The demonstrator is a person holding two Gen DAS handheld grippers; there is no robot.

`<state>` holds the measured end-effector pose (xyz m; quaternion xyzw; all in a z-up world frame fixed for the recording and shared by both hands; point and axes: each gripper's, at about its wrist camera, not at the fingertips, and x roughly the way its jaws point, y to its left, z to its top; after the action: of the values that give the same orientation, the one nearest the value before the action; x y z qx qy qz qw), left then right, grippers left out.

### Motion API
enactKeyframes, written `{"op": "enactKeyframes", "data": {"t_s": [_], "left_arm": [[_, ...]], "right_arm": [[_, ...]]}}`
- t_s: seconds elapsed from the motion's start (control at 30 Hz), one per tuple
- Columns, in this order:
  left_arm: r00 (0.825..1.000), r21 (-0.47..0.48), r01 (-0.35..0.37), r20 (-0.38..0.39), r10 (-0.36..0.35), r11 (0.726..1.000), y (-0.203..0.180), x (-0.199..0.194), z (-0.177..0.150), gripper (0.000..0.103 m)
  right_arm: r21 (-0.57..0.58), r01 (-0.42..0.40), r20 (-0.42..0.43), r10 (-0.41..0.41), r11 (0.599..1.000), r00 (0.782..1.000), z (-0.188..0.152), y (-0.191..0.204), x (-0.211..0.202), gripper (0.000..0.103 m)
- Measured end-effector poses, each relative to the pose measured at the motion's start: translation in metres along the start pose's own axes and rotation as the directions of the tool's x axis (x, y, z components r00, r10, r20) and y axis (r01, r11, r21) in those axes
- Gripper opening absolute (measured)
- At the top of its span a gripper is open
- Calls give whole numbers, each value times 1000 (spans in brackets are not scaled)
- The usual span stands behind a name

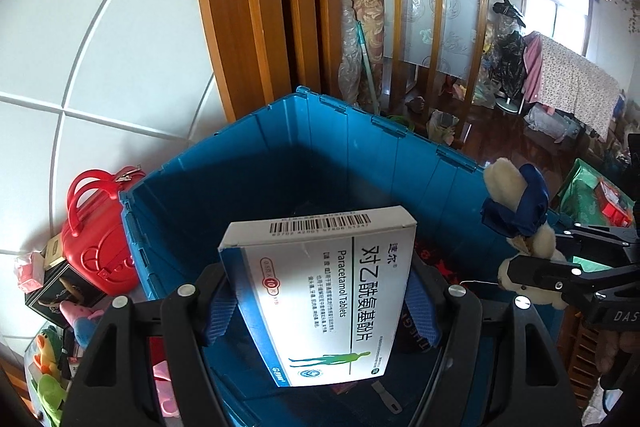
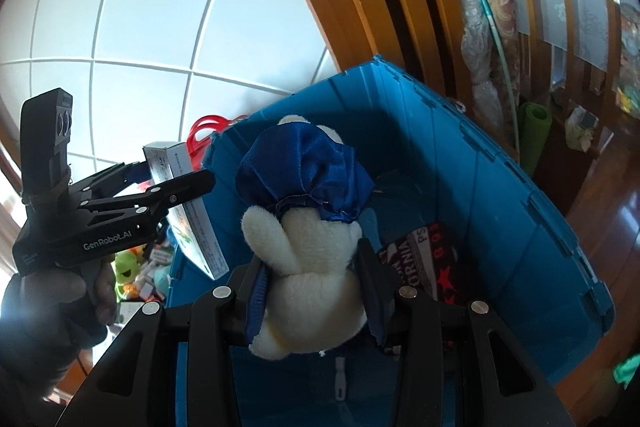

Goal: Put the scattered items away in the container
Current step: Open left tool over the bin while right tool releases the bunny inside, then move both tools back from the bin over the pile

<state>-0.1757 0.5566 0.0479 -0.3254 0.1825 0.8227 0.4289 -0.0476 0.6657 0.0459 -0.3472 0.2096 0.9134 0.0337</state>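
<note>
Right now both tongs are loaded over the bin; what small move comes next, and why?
Probably open both tongs. The white paracetamol tablet box in the left tongs and the cream plush toy in blue satin in the right tongs already hang above the open blue plastic bin, so both should drop inside.

Both grippers were matte black with silver round screw heads on the linkage arms and blue ribbed pads [image 1: 420,311]. Left gripper [image 2: 176,187] carried white "GenRobot.AI" lettering on its side. The hand [image 2: 48,311] on its handle wore a dark glove.
</note>
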Motion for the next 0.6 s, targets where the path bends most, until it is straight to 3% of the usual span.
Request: {"op": "enactKeyframes", "data": {"t_s": [0.1, 0.17, 0.2, 0.43, 0.6], "left_arm": [[1000, -46, 27, 16, -27, 999, 6, -3, 4, 76], [1000, -67, -2, 25, 4, 998, 11, -8, 5, 103], [999, -81, -27, 38, 30, 996, 14, -11, 4, 103], [993, -146, -106, 37, 113, 984, 37, -30, -9, 103], [988, -229, -141, 22, 150, 963, 66, -50, -35, 103]], "right_arm": [[-8, 24, 18, -24, 1000, 1000, 3, 2, -2, 47], [-3, 48, 39, -47, 999, 998, 6, 1, -4, 92], [2, 54, 56, -54, 999, 997, 7, 0, -5, 101], [-7, 30, 76, -30, 1000, 997, 11, 5, -5, 103], [-34, -2, 68, 4, 999, 998, 11, 25, -1, 103]]}}
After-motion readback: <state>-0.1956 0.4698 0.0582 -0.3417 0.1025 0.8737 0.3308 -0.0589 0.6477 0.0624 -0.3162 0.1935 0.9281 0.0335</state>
